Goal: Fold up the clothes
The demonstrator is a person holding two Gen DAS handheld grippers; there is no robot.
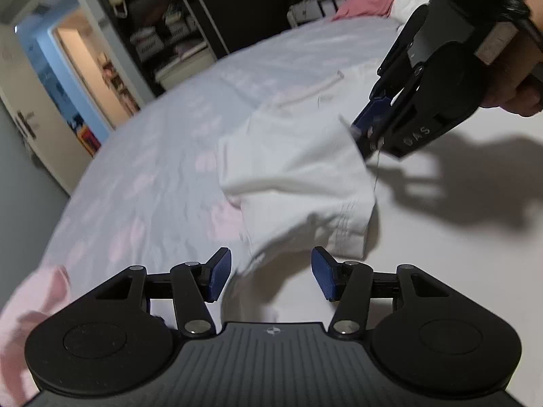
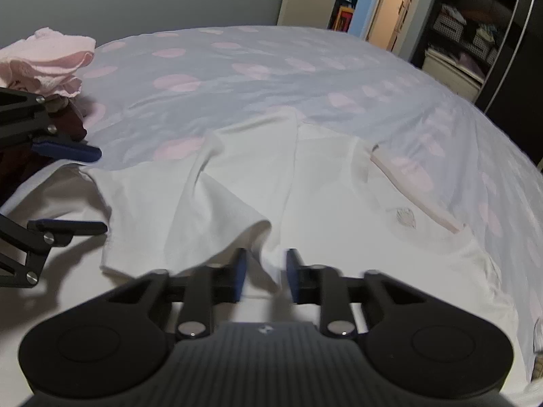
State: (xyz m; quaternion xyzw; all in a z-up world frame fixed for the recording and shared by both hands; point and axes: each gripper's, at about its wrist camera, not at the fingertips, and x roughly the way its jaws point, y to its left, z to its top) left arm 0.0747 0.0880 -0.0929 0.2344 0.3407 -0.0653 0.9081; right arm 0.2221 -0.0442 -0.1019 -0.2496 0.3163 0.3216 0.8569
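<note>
**White shirt on the bed, one sleeve pinched up**

White shirt lay spread across the near side of the bed, on a pale bedspread dotted with pink spots. Its pink-trimmed neckline pointed toward the bed's middle. From where I stood, the right gripper had its blue pads clenched on the edge of a sleeve. The cloth rose off the bed in a peaked fold up to those tips. A hand gripped the tool from behind, and its shadow fell dark on the white fabric.

The left gripper hung just above the shirt's side edge with its jaws released. The pads stood well apart and pressed on nothing, though the hem of the raised sleeve showed just beyond them.

A crumpled heap of pink clothes sat at the bed's edge, beyond the left gripper. Across the room stood dark wardrobe shelves stacked with baskets, beside an open doorway.
</note>
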